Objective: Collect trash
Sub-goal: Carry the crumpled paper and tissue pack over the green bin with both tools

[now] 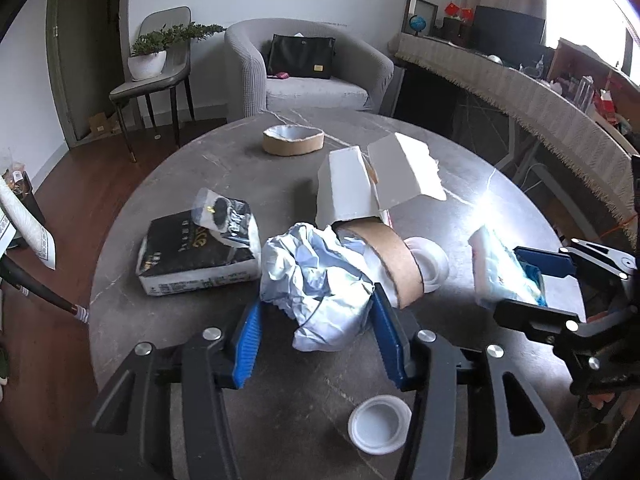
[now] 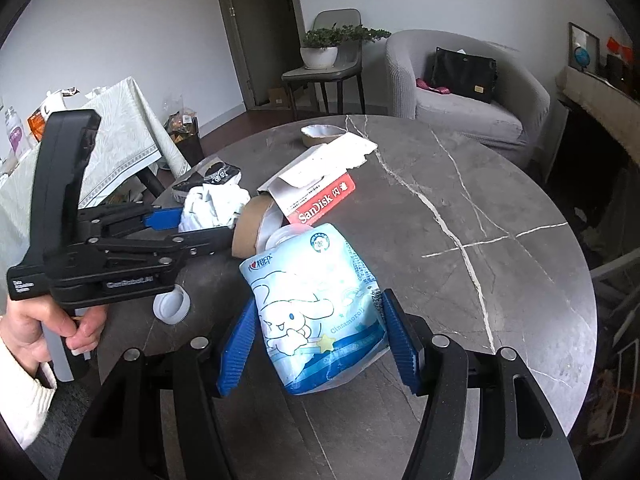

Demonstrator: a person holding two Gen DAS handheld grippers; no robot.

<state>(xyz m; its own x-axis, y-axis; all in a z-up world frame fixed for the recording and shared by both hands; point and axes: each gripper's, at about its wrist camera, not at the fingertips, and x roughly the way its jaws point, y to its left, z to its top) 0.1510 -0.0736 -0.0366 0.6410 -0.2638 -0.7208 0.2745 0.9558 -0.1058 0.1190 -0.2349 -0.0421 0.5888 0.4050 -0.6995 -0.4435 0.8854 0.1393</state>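
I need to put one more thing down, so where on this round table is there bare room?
The marble table's whole side toward the grey armchair is bare. A smaller gap lies between the far tape core and the torn box. The crumpled paper, tape roll and tissue pack crowd the near middle.

The round table point(image 2: 500, 184) is dark grey stone crossed by thin white veins. On it the crumpled paper point(image 1: 316, 280) is pale blue-white, and the tissue pack point(image 2: 320, 312) is light blue and white with a white cartoon dog, a yellow star and a darker blue band. The torn card packet point(image 2: 324, 200) is white with a red strip lettered in white. The tape roll point(image 1: 396, 260) is cardboard brown, the plastic cap point(image 1: 378, 424) white, the flat bag point(image 1: 192, 256) black with white edges. Both tongs have ribbed blue pads point(image 2: 404, 344) on black frames.
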